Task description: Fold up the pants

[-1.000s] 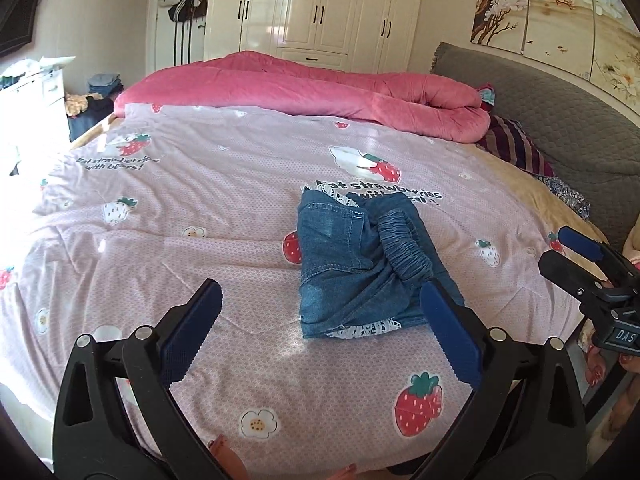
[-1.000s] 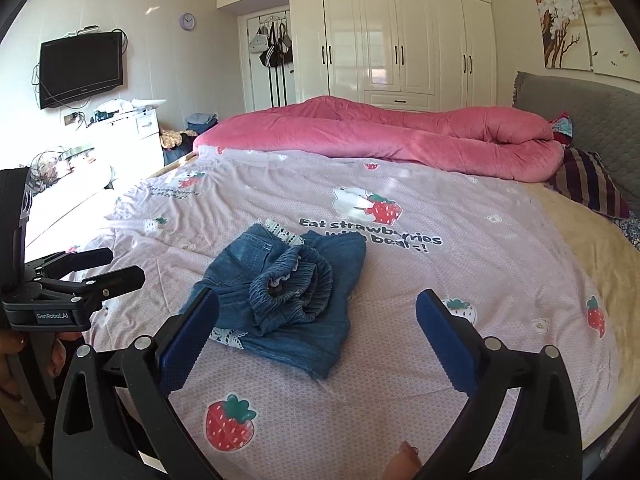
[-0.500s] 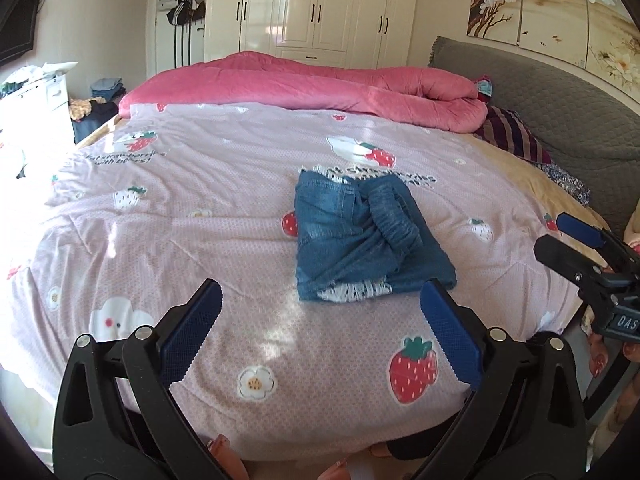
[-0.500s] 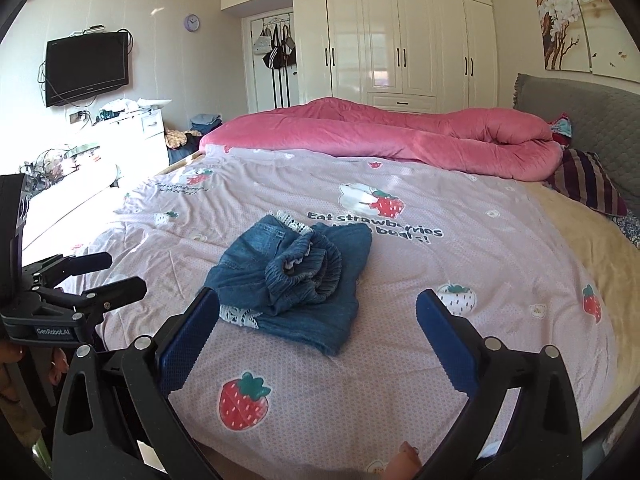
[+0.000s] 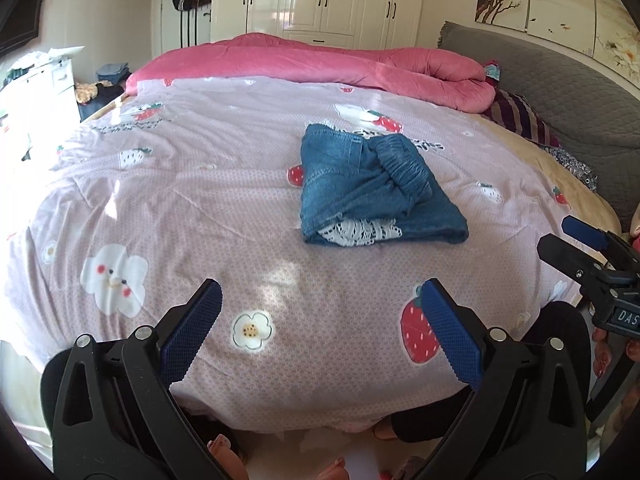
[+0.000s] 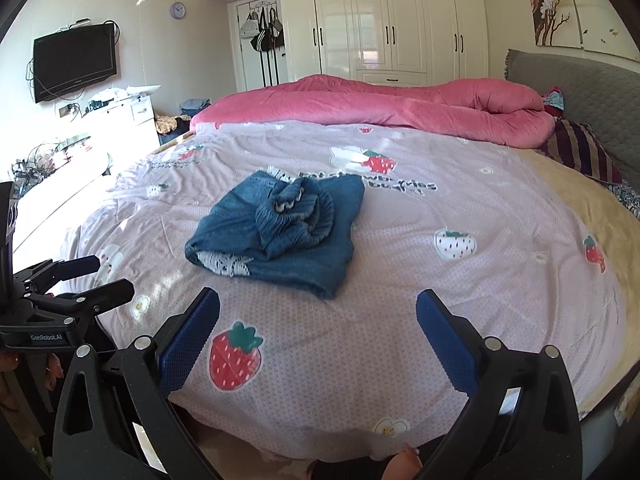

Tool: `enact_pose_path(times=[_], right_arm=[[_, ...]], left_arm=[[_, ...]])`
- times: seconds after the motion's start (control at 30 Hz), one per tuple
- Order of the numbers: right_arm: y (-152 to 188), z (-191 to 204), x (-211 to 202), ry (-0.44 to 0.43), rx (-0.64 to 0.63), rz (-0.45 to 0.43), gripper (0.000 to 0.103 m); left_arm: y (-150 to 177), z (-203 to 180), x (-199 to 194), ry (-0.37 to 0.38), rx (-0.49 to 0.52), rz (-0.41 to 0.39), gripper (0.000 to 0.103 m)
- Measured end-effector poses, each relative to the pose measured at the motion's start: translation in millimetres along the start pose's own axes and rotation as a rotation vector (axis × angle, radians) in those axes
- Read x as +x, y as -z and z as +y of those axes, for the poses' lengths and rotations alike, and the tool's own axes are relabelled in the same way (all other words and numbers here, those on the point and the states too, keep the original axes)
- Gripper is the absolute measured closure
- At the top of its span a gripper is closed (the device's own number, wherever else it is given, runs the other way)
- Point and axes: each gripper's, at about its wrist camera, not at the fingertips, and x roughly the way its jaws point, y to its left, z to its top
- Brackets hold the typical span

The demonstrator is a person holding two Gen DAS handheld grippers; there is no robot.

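The blue denim pants (image 5: 372,188) lie folded into a compact bundle on the pink strawberry-print bedspread (image 5: 200,208), white lace trim showing at the near edge and the elastic waistband bunched on top. They also show in the right wrist view (image 6: 280,232). My left gripper (image 5: 320,332) is open and empty, held back over the bed's near edge, well short of the pants. My right gripper (image 6: 318,340) is open and empty, also back at the near edge. Each gripper appears in the other's view: the right one (image 5: 580,248), the left one (image 6: 76,280).
A rolled pink duvet (image 5: 340,60) lies across the far side of the bed. A striped pillow (image 5: 520,120) and grey headboard (image 5: 560,80) are at the right. White wardrobes (image 6: 400,20) stand behind, a white dresser (image 6: 120,120) and wall TV (image 6: 74,62) at the left.
Both grippers have drawn back from the pants toward the bed's near edge, so the bed edge and floor now show. The pants have not moved.
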Motion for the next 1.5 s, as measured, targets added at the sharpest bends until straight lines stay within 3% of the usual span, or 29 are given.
enact_pose_path(times=[0.53, 1.5], right_arm=[[44.2, -9.7, 22.1, 0.046, 0.018, 0.050, 0.005], [43.2, -13.9, 25.9, 0.070, 0.040, 0.057, 0.005]], left_arm=[[30.0, 2.6, 23.0, -0.012, -0.020, 0.059, 0.010], [32.8, -0.9, 24.8, -0.006, -0.018, 0.053, 0.010]])
